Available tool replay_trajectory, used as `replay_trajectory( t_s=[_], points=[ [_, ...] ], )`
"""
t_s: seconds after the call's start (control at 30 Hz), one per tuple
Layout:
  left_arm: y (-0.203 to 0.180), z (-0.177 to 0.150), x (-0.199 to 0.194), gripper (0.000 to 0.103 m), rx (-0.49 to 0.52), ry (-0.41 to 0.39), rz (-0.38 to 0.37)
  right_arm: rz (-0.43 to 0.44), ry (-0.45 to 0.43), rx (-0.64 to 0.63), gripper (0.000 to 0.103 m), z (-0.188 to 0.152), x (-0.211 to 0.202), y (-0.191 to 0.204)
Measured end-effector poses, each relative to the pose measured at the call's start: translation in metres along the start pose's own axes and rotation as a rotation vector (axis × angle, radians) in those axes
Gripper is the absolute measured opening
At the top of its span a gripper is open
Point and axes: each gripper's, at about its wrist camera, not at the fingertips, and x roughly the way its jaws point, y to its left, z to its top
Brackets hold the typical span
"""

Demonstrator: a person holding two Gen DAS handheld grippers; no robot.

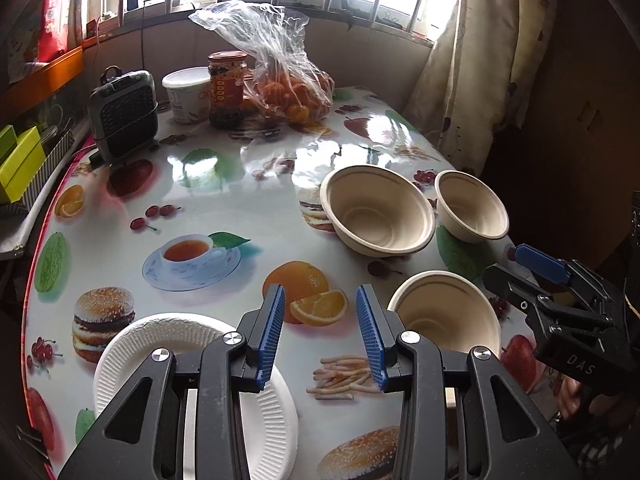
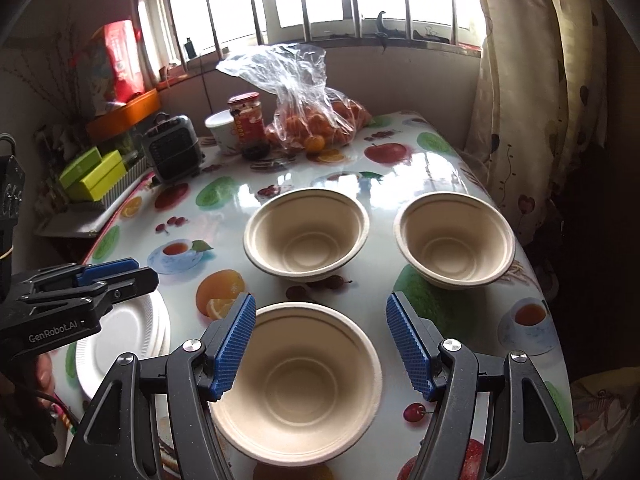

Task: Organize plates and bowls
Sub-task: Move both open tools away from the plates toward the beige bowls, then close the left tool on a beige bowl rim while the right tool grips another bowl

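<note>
Both claws hang empty: the left claw [image 1: 321, 334] narrow beside the white plates [image 1: 160, 344] at lower left, the right claw [image 2: 321, 347] wide over the nearest of 3 bowls [image 2: 296, 380], lower centre, seemingly sized for its rim.

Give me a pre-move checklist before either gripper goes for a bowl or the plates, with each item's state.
1. Right gripper open and empty: ok, nothing sits between its pads.
2. Left gripper open and empty: ok, though its gap is narrower.
3. Nearest bowl upright and empty, right gripper above it: ok.
4. Middle bowl and far right bowl upright, empty, apart from each other: ok.
5. White plates already stacked: ok; the count is cannot tell.
6. Far right bowl clear of the table edge: not ok, it sits close to it.
</note>
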Motion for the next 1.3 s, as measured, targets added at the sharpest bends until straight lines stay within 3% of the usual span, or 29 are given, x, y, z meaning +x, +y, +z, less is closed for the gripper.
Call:
replay_trajectory(
  t_s=[0.37, 0.67, 0.87, 1.1, 1.3],
  points=[
    [-0.009, 0.031, 0.030, 0.039, -0.041, 0.010, 0.004, 0.013, 0.003, 0.012, 0.068, 0.029, 0.020, -0.041],
    [-0.002, 0.049, 0.062, 0.038, -0.119, 0.041, 0.012, 0.077, 0.037, -0.008, 0.067, 0.047, 0.058, -0.048],
    [0.001, 0.057, 0.075, 0.038, -0.137, 0.054, 0.008, 0.106, 0.058, -0.018, 0.059, 0.053, 0.077, -0.048],
    [0.007, 0.059, 0.088, 0.032, -0.181, 0.074, -0.005, 0.147, 0.093, -0.026, 0.039, 0.055, 0.096, -0.047],
    [0.011, 0.057, 0.096, 0.032, -0.198, 0.097, -0.010, 0.157, 0.114, -0.016, 0.037, 0.056, 0.106, -0.048]
  ],
)
